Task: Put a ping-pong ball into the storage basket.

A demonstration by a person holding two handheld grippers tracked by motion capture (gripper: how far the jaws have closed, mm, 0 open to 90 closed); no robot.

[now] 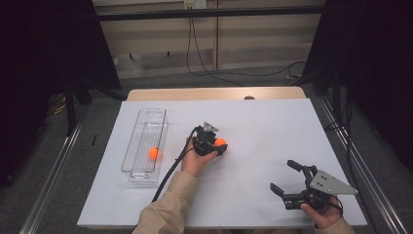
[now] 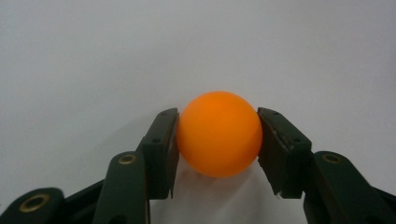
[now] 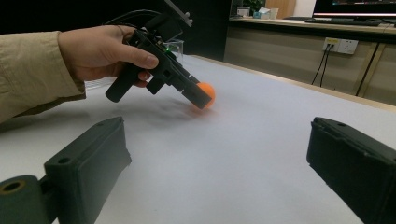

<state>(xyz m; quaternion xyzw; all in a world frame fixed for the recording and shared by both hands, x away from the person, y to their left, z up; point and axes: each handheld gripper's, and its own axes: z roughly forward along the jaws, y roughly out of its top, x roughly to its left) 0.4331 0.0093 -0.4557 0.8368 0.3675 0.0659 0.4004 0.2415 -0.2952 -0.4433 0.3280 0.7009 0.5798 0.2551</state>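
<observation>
Your left tool (image 2: 218,135) is clamping an orange ball (image 2: 219,134), its 2 pads pressing on opposite sides of it. In the high view that ball (image 1: 220,142) is sitting at the tip of the left tool (image 1: 217,145), to the right of the clear tray (image 1: 144,144) and well apart from it, near the middle of the white worktop (image 1: 272,126). The ball is resting low, touching or just above the worktop sheet; you cannot tell which from these views. In the right gripper view your left hand (image 3: 100,51) is wrapping the tool's handle and angling the left tool (image 3: 201,98) down toward the ball (image 3: 207,92).

A 2nd orange ball (image 1: 154,153) is lying inside the clear tray, toward its near end.

Your right tool (image 1: 282,176) is hovering far to the right of the tray, close to the near right corner of the worktop. Its jaws are standing wide apart with nothing between them, and in the right gripper view they are framing bare worktop (image 3: 261,154) while pointing toward the left tool.
</observation>
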